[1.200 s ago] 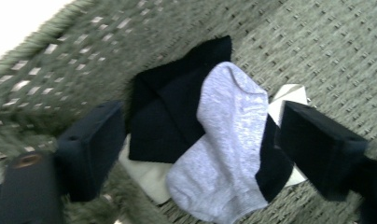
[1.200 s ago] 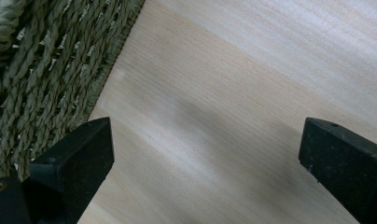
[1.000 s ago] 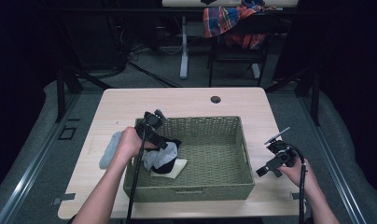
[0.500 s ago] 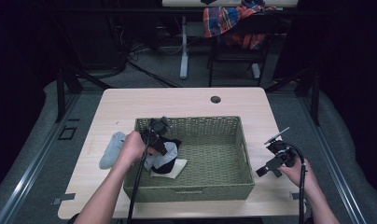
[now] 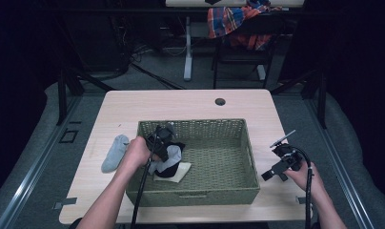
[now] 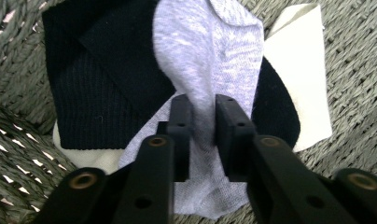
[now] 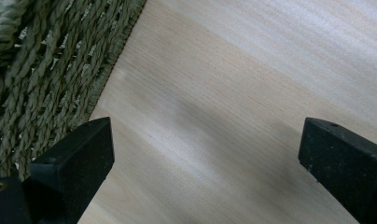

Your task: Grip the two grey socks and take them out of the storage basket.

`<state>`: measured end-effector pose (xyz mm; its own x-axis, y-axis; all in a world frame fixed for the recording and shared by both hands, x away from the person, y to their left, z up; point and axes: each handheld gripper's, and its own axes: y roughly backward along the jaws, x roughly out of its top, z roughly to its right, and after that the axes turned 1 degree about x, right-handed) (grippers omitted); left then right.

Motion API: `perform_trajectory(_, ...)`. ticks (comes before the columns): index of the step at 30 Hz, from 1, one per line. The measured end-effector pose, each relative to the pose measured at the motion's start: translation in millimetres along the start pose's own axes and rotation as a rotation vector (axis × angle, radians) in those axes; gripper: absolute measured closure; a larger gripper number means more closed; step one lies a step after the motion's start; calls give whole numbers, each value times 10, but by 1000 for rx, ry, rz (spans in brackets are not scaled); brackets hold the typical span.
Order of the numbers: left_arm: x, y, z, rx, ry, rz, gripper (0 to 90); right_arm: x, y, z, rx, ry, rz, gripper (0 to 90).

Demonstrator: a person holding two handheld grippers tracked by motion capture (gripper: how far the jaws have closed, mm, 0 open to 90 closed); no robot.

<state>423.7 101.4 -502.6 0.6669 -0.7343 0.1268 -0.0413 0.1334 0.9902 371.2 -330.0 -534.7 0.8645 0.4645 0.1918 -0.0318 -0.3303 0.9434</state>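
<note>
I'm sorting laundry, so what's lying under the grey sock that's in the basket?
Under the grey sock lies a black sock, and below that a white cloth on the basket floor. Anything beneath the middle of the pile is covered.

Both grippers, left gripper (image 5: pixel 167 151) and right gripper (image 5: pixel 278 171), were built black. Brass-ringed screw holes were set in the jaws. A black cable (image 5: pixel 141 191) was trailed from each; the forearms were left unsleeved.

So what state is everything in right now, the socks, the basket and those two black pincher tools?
Left gripper: jaws just closed, pinching the grey sock.
Grey sock: bunched, on top of the pile in the basket.
Black sock: flat beneath it.
White sock: flat at the bottom.
Basket: upright, lidless.
Light blue sock: on the table, outside the basket.
Right gripper: open, empty.
</note>
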Motion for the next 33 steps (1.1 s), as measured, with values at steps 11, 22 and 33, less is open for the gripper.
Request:
perform_trajectory(11, -41, 238, -9, 2, -10, 87, 842, -2, 12, 7, -1, 4, -4, 33)
perform_trajectory(22, -68, 424, -97, 15, -1, 140, 842, -2, 14, 7, -1, 3, -3, 33)
perform_trajectory(33, 54, 556, -127, 25, -16, 161, 845, -16, 1, -3, 6, -20, 21, 33)
